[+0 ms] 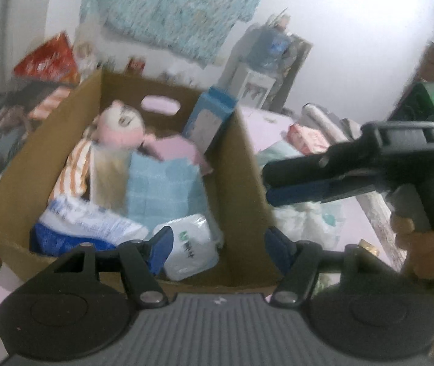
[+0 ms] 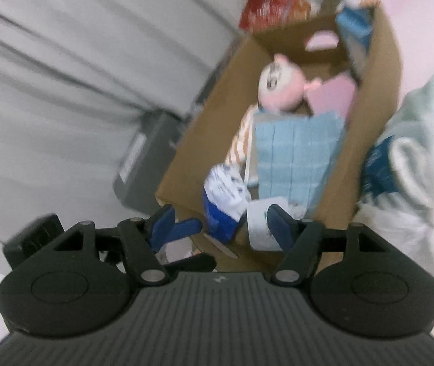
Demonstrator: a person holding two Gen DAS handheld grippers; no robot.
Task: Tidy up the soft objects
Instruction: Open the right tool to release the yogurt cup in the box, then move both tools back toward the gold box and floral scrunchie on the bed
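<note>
At the left side of the pink desk point(image 1: 360, 222) stands an open cardboard box point(image 1: 241, 164) with a hand-hole cut in its far wall. Along its left wall lies a doll point(image 1: 119, 125) with a pale pink face, an orange-striped top and long pale hair. In the near left corner sits a white and blue plastic pack point(image 1: 86, 225). A light blue quilted cloth point(image 1: 162, 189) lies in the middle, with a pink sheet point(image 1: 174, 149) behind it. Near the front wall rests a white wrapped packet point(image 1: 192, 250). A blue and white carton point(image 1: 208, 116) leans in the far right corner.

The left tool point(image 1: 217, 244) hovers at the box's near edge, its blue-padded fingers spread apart and holding nothing.

To the right of the box, the right tool point(image 1: 268, 186) points toward it, gripped by a hand point(image 1: 421, 238); its fingers are parted and empty. In the right wrist view a heap of pale cloth point(image 2: 424, 140) lies on the desk beside the box's right wall, blurred.
</note>
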